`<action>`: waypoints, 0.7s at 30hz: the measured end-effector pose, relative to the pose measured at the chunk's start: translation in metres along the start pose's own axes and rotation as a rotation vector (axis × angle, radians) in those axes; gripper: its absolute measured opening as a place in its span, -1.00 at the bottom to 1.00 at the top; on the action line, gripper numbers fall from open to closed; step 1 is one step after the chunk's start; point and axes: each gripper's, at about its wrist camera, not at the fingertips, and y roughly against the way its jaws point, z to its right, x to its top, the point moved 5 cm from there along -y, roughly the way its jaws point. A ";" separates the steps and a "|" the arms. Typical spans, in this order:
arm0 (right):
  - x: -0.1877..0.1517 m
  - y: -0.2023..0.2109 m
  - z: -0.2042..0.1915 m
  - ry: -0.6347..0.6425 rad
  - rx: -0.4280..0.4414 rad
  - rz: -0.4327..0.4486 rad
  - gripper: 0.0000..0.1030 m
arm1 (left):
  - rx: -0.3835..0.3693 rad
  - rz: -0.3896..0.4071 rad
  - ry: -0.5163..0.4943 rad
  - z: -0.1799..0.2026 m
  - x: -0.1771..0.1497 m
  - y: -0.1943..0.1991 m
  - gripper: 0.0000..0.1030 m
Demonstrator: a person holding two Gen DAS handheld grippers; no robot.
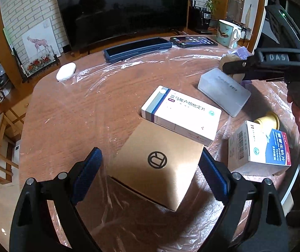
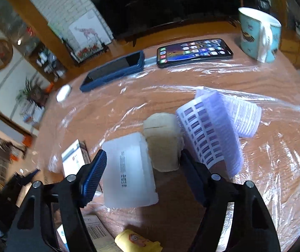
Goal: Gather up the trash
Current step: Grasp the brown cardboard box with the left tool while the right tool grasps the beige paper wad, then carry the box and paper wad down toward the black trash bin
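My left gripper [image 1: 150, 174] is open, its blue pads on either side of a tan cardboard box [image 1: 158, 166] with a round black logo, lying on the plastic-covered wooden table [image 1: 82, 113]. A white medicine box [image 1: 181, 115] lies just beyond it, and a blue-and-white medicine box [image 1: 259, 149] sits to the right. My right gripper [image 2: 143, 172] is open above a translucent white plastic case [image 2: 129, 172] and a beige crumpled lump [image 2: 163, 140]. A purple-printed plastic sheet [image 2: 210, 132] lies right of the lump. A yellow item [image 2: 137, 241] sits at the near edge.
Two phones, one lit [image 2: 194, 51] and one in a blue case [image 2: 114, 70], lie at the far side. A teal mug [image 2: 259, 34] stands at the back right. A white earbud case [image 1: 66, 74] lies at the left. A dark TV [image 1: 120, 8] stands behind the table.
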 end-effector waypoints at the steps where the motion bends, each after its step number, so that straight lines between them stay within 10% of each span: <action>1: 0.002 0.000 0.003 -0.012 0.007 0.005 0.37 | -0.003 -0.001 0.001 0.000 0.000 0.000 0.80; 21: 0.021 -0.018 0.011 -0.045 0.026 0.018 -0.56 | -0.042 -0.016 0.021 -0.003 -0.001 -0.007 0.45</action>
